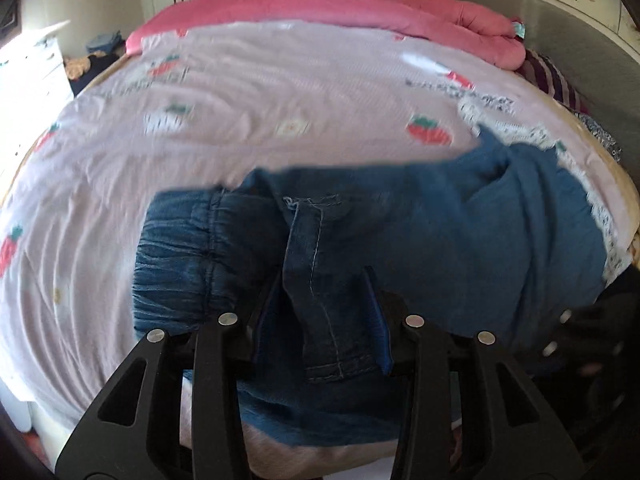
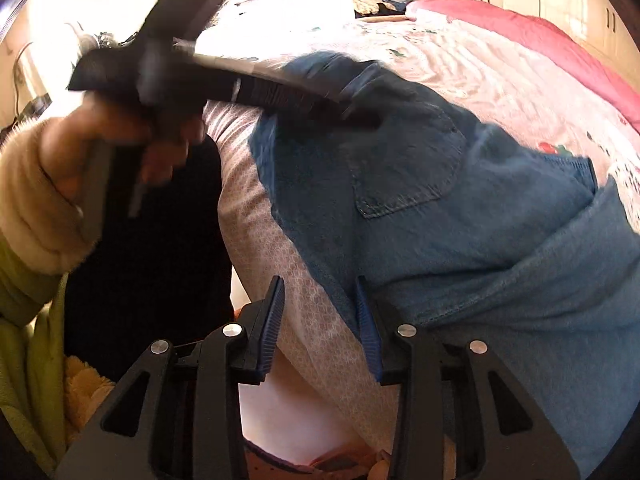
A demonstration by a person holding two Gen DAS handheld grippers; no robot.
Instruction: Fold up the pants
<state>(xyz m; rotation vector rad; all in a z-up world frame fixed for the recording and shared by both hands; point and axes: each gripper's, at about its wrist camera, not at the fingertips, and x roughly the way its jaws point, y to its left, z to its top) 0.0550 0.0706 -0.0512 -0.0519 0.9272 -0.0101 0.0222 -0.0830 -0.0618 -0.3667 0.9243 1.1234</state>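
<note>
Denim pants (image 1: 460, 248) lie bunched at the near edge of the bed (image 1: 280, 120), on the strawberry-print sheet (image 1: 240, 92); folding barely begun, legs not yet aligned. Left gripper (image 1: 324, 312) stands wide, waistband fabric between its fingers but seemingly unclamped. Right gripper (image 2: 320, 320) stands wide, empty, beside the denim's edge. Pink duvet (image 1: 360, 12) heaped along the far edge, out of the way.

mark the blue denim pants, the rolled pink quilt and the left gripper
Blue denim pants (image 1: 460, 232): left wrist view, flat leg fabric.
Rolled pink quilt (image 1: 460, 20): left wrist view, top of the roll.
Left gripper (image 1: 324, 312): left wrist view, between its fingertips, denim fold there.
</note>
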